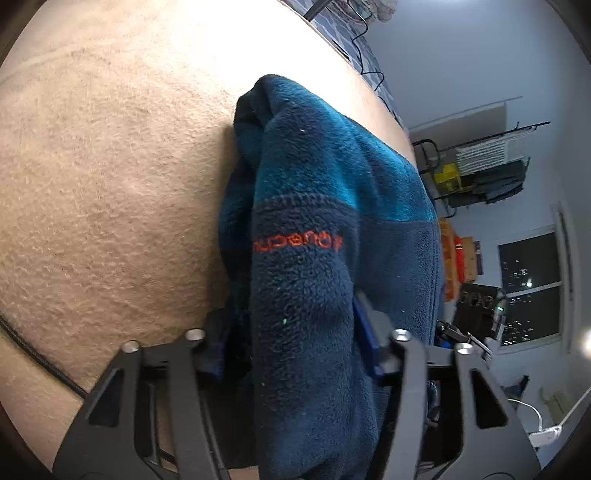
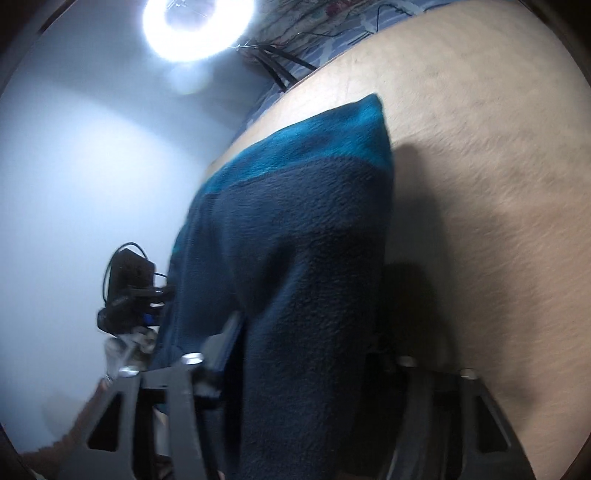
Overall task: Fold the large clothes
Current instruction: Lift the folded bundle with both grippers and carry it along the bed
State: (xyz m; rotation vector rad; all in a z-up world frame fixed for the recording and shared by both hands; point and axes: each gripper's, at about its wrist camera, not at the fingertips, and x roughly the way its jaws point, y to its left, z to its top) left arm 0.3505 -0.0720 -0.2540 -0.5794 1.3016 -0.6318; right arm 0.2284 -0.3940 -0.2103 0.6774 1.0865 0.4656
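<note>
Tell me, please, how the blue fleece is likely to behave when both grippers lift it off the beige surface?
The blue fleece will probably sag and drape, since it already bunches in soft folds between the left gripper fingers. Its thick pile suggests it is bulky yet fairly light. The fuzzy texture should grip well in the right gripper and drag on the beige surface rather than slide.

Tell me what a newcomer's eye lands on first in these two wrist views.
The blue fleece garment dominates both views, a thick fold running between each gripper's fingers, with orange embroidered lettering across its navy part in the left view. It lies on a beige carpet-like surface that fills the rest. In the right view, a bright ring light glares at the top.
</note>
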